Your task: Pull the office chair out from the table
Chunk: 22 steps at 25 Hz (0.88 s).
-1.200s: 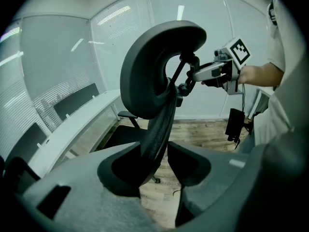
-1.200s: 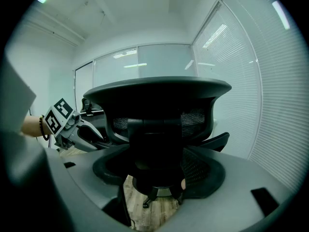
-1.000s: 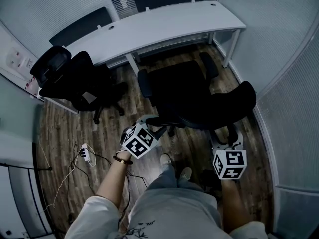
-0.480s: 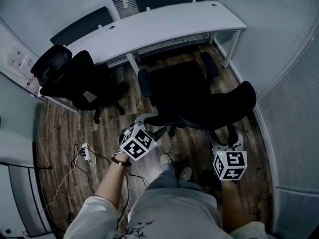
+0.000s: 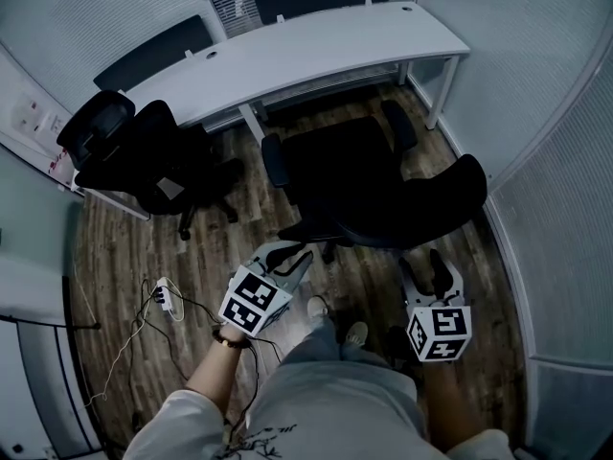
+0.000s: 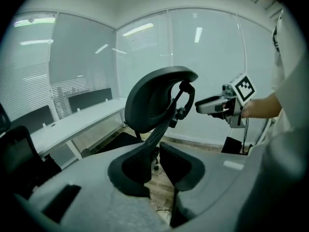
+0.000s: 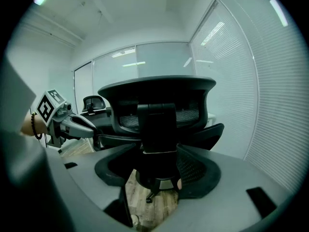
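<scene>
Now the chair [image 5: 364,185] sits mid-frame just below the table [image 5: 316,41], backrest twd lower right, nearer the right gripper [image 5: 423,268], jaws apart & empty, than the left gripper [image 5: 290,257], closing on nothing.

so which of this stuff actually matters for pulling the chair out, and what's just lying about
For the job:
- office chair in the middle
- white table behind it

Just lying about:
- second black chair at the left
- power strip with its cables on the wooden floor
</scene>
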Available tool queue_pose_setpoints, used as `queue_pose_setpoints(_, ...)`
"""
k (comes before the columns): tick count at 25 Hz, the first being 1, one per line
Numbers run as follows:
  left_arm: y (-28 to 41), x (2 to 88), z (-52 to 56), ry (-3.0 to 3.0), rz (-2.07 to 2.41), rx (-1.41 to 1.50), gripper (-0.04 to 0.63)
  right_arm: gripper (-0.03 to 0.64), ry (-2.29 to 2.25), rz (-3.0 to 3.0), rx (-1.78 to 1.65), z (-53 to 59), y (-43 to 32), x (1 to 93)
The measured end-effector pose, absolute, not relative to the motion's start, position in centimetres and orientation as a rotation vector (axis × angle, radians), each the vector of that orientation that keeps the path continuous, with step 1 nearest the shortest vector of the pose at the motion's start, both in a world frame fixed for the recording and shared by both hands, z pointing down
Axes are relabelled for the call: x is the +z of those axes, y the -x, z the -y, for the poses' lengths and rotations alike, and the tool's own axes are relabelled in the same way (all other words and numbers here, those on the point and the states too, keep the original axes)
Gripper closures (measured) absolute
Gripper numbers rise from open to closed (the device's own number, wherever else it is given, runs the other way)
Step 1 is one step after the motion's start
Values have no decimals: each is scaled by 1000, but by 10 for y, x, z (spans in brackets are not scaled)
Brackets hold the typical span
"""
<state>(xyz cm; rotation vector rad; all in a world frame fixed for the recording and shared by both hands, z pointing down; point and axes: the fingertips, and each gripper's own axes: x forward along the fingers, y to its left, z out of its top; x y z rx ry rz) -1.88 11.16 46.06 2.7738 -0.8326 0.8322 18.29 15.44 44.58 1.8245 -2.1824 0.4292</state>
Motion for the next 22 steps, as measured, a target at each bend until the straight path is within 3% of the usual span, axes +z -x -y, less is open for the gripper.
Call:
queue_pose_setpoints(2, 16, 457, -120, -2738, 887, 767, 543, 366, -1797, 2195, 442, -160, -177, 450)
queue_pose_setpoints(4, 14, 454, -128, -2683, 940, 689, 568, 480, -1796, 2200, 436, -163, -170, 449)
queue_pose_setpoints(7, 10, 453, -136, -2631, 1010, 618, 583, 583, -1789, 2222, 426, -166, -156, 446)
queue_pose_setpoints(22, -9, 454, -156, -2560, 1164, 507, 584, 609, -1568, 2350, 518, -174, -114, 446)
